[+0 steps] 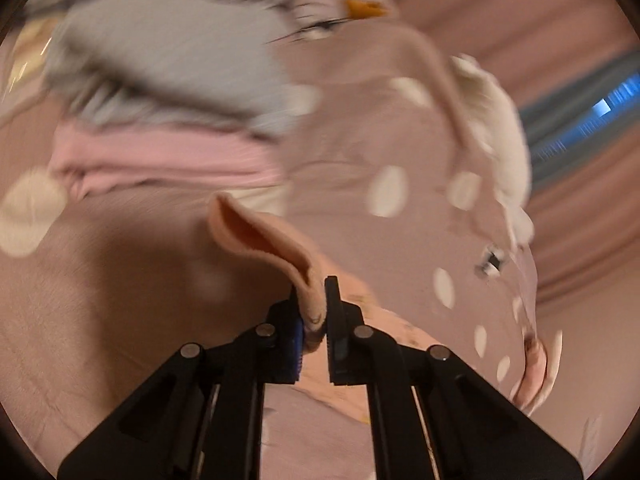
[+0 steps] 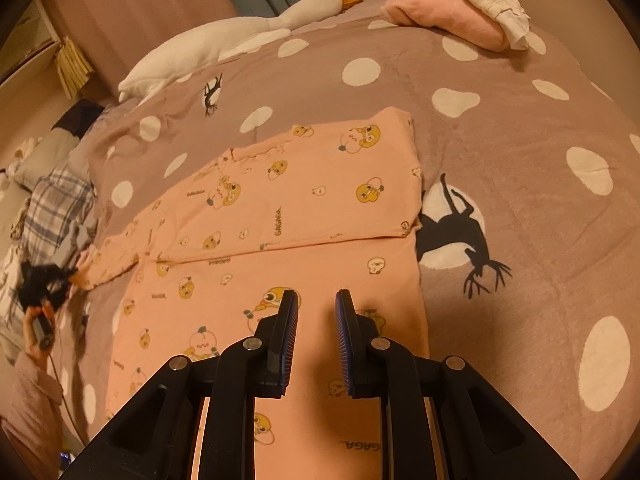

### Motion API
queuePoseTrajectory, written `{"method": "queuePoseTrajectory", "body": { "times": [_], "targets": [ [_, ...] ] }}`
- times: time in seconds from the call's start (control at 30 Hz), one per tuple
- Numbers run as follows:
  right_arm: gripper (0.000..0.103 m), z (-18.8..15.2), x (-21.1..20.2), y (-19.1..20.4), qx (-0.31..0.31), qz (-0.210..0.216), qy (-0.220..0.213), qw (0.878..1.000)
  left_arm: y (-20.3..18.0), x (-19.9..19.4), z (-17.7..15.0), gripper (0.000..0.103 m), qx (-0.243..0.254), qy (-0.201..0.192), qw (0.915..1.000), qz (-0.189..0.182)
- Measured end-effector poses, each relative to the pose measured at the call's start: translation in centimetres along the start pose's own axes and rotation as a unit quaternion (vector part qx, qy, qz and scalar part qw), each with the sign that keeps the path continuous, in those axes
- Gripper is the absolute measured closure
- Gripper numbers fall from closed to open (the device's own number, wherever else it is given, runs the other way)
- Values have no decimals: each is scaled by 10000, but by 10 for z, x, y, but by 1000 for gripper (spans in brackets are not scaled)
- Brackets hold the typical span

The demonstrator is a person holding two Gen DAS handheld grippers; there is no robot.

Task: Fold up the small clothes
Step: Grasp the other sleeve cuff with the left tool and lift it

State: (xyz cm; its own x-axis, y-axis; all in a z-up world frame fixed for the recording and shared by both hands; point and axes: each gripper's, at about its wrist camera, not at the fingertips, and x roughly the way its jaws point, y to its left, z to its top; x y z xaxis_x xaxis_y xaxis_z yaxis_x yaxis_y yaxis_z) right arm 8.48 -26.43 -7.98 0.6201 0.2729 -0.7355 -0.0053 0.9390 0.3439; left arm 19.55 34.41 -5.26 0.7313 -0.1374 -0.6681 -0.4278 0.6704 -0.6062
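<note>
A spotted mauve quilt (image 2: 500, 128) covers the bed, with a goose toy (image 2: 248, 28) at its far edge. The peach top (image 2: 288, 216) lies flat on it, one side folded in. The left gripper (image 1: 316, 312) pinches its sleeve cuff (image 1: 272, 240). The right gripper (image 2: 316, 320) hovers over the hem, jaws apart.

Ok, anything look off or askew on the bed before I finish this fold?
Nothing damaged or spilled. The peach shirt lies flat on the bedspread, one sleeve already folded across. The other sleeve trails out sideways, its cuff pinched in the left claw. The right claw hovers open above the shirt.
</note>
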Motion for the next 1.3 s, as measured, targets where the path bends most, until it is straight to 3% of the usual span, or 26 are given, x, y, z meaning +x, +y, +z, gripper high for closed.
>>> {"method": "queuePoseTrajectory", "body": {
  "times": [0.13,0.37,0.6,0.77,0.83,0.9,0.93,1.07,1.1,1.17,1.3],
  "targets": [
    [85,-6,-1,2,-16,51,-3,10000,-49,-16,-14,97,637,-5,9975,-307],
    [85,-19,-7,2,16,206,6,9998,-147,-14,-68,97,1665,321,9819,-842],
    [85,-24,-13,-3,122,326,-93,9994,-239,18,-169,97,2858,960,9491,-912],
    [85,-29,-12,-11,285,397,-51,9988,-264,54,-236,95,3419,1455,9255,-733],
    [85,-31,-12,-14,312,381,-26,9988,-268,67,-254,86,3606,1684,9154,-606],
    [85,-32,-11,-17,367,393,-2,9986,-264,85,-268,62,3682,2040,9060,-440],
    [85,-33,-12,-17,390,402,4,9984,-260,90,-273,43,3714,2140,9028,-350],
    [84,-32,-10,-19,465,477,39,9978,-248,85,-269,37,3693,2147,9032,-427],
    [79,-31,-9,-18,473,508,56,9976,-244,81,-266,35,3641,2122,9057,-463],
    [72,-28,-6,-17,493,574,90,9971,-231,69,-259,25,3518,1977,9134,-543],
    [72,-14,8,-5,484,917,166,9945,-187,47,-232,21,3121,1664,9344,-415]
  ]
}}
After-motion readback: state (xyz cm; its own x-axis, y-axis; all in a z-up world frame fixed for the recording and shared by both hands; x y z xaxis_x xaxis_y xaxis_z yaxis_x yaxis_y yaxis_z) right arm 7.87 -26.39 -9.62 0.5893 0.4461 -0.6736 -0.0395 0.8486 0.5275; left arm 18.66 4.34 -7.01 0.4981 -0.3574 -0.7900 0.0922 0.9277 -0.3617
